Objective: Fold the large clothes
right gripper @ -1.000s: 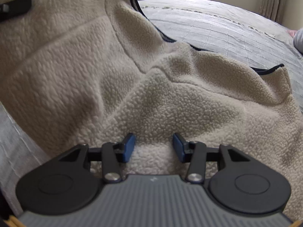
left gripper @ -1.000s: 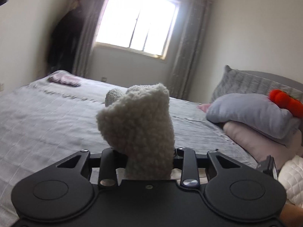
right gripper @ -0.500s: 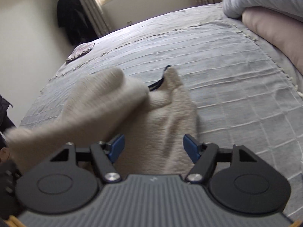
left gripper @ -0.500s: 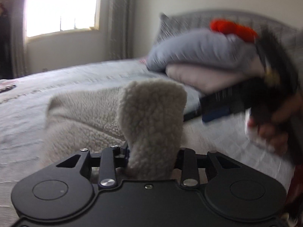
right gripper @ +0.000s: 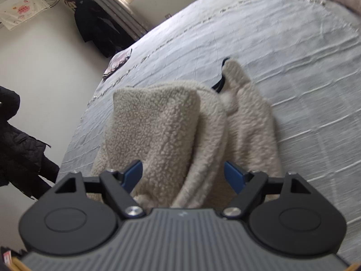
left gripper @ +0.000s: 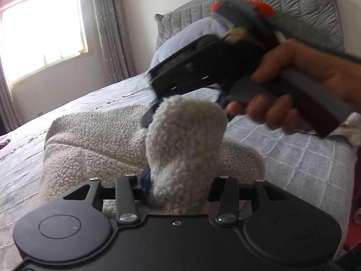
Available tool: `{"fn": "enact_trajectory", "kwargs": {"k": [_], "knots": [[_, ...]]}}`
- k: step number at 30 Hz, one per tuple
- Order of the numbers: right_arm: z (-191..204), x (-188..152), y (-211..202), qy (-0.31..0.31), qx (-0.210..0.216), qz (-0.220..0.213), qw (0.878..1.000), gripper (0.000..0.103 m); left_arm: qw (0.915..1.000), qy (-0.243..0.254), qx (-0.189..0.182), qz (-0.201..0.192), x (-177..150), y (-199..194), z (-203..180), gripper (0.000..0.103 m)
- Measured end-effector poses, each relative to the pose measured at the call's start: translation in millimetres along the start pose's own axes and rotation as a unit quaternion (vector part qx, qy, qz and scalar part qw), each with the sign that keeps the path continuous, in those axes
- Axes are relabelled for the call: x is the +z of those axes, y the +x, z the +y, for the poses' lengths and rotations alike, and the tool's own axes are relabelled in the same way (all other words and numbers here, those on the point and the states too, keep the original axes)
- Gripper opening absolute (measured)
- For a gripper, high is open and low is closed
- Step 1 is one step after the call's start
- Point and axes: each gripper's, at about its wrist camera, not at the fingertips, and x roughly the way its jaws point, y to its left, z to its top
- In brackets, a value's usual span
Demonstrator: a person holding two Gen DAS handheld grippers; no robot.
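The fleece garment (right gripper: pixel 180 124) lies in the middle of the frame on the grey bed (right gripper: pixel 282 45), already doubled over itself. The right gripper (right gripper: pixel 183 174) has just been opening; its jaws stand wide, touching no cloth. The left gripper (left gripper: pixel 180 189) has been loosening too, yet a thick fold still sits between its jaws. I judge one fold is laid down; smoothing and further folds remain.

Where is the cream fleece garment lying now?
The cream fleece garment lies bunched on the grey quilted bedspread, directly ahead of both grippers. In the left wrist view, one fold stands between the left gripper's jaws.
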Motion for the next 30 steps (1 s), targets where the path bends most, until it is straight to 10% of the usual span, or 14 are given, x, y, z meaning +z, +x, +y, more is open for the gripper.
{"fn": "enact_trajectory", "kwargs": {"k": [3,5,8,19,30], "knots": [[8.7,2.5,18.7,0.007,0.0,0.007,1.0,0.075,0.9994,-0.017,-0.031,-0.005,-0.2,-16.1,8.3,0.053],[18.8,1.7,26.8,-0.02,-0.021,0.003,1.0,0.045,0.9984,-0.029,-0.049,-0.008,-1.0,-28.4,17.1,0.057],[30.2,0.8,25.0,-0.063,-0.054,-0.012,0.996,0.032,0.9967,-0.046,-0.066,-0.012,-2.9,-54.6,38.3,0.066],[74.1,19.2,-32.1,-0.168,-0.121,-0.103,0.973,0.026,0.9898,-0.134,-0.002,-0.048,4.0,-92.0,123.0,0.082],[-23.1,17.1,-46.6,-0.085,-0.129,-0.081,0.985,0.034,0.9447,-0.32,-0.064,0.031,-10.5,-8.7,171.5,0.083]]}}
